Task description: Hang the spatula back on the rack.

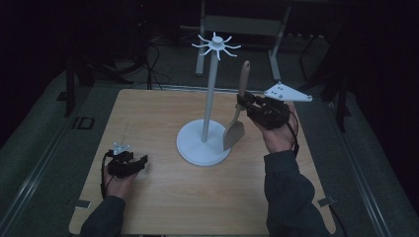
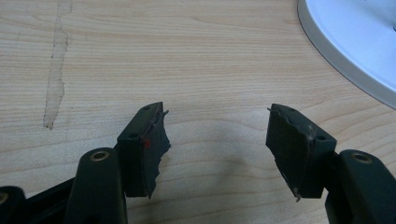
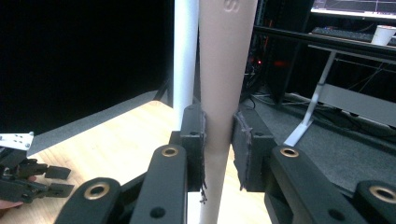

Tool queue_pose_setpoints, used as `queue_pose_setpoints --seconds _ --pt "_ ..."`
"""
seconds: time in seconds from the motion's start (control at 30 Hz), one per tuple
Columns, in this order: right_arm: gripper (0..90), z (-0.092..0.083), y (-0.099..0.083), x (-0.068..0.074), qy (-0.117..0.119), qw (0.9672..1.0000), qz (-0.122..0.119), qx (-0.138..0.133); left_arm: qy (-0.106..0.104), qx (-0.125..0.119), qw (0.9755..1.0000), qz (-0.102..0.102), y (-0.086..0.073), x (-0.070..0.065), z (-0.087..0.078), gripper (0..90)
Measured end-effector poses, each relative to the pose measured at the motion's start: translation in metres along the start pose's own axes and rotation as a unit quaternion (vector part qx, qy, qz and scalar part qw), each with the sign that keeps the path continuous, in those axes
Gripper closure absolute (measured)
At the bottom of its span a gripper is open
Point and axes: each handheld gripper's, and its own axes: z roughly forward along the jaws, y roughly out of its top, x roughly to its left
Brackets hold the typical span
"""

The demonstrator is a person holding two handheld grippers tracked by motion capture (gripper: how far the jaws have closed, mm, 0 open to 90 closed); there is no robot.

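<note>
Spatula [image 1: 236,121] first: you have it clamped by its handle in your right gripper [image 1: 245,104], lifted so the blade hangs just over the stand's base at about four o'clock from the pole [image 1: 210,94]. In the right gripper view the jaws press on both sides of the handle [image 3: 223,79], with the pole right behind it. Judging by that, the pick-up is done; what looks left is raising the handle end to the hook ring [image 1: 216,45] at the top and hanging it on one of the prongs.

Your left gripper [image 1: 129,165] rests low near the table's seven o'clock corner, jaws spread wide with nothing between them.

The spatula is pale wood: a rounded handle widening to a flat blade. The stand [image 1: 203,143] is smooth matt white, with a round disc base, a slim straight pole and a star of thin curved prongs. The table [image 1: 148,118] is light wood-grain laminate.
</note>
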Motion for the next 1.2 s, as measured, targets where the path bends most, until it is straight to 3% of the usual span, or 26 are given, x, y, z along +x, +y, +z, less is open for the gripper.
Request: queue_pose_setpoints --seconds 0.77,1.2 --pt "75.2 0.014 0.012 0.003 0.006 0.9999 -0.004 0.012 -0.001 -0.001 1.0 -0.001 0.0 0.0 0.0 37.9" --pt "75.2 0.018 0.015 -0.001 0.015 0.9997 0.009 0.016 0.0 -0.001 1.0 -0.001 0.0 0.001 0.0 37.8"
